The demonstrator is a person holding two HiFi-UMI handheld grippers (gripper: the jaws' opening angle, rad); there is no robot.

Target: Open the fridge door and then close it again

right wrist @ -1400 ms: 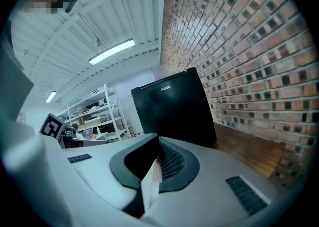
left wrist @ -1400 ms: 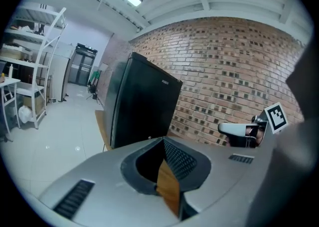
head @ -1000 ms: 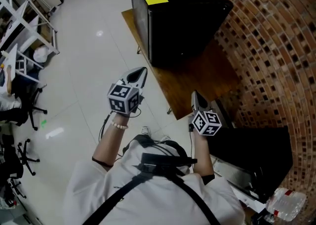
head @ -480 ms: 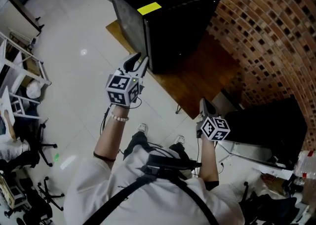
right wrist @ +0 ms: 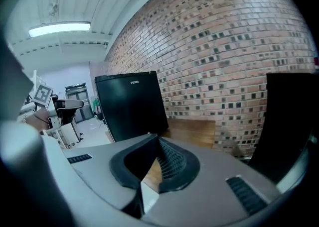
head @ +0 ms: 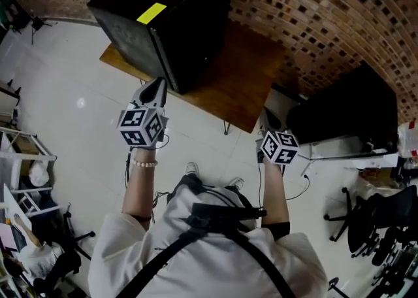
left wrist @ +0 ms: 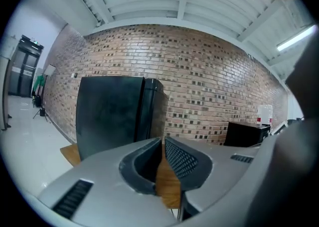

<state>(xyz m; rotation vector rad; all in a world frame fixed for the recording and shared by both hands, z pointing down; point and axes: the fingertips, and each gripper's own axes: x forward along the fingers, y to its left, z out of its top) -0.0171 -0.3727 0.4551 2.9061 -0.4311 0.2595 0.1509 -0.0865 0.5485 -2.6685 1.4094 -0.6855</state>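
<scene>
Two tools are up in front of the person, and from overhead much of each is masked by its own marker cube, so the jaws read better from the tools' own cameras. One is the left tool, whose jaws have just been closing and now stand almost together, only a sliver between the tips and nothing in it. The other is the right tool, jaws pressed together and empty. One black fridge stands ahead of the left tool and apart from it, its door shut, with a single yellow label on top. Its far top corner is cut off by the edge of the head view, the door face is steeply foreshortened there, and I can make out no handle in any view. One low wooden surface carries the fridge against the brick wall. One black cabinet sits to the right, partly hidden behind the right tool in the head view. A white rack at the left edge is cut off, and its contents are too small to tell.
</scene>
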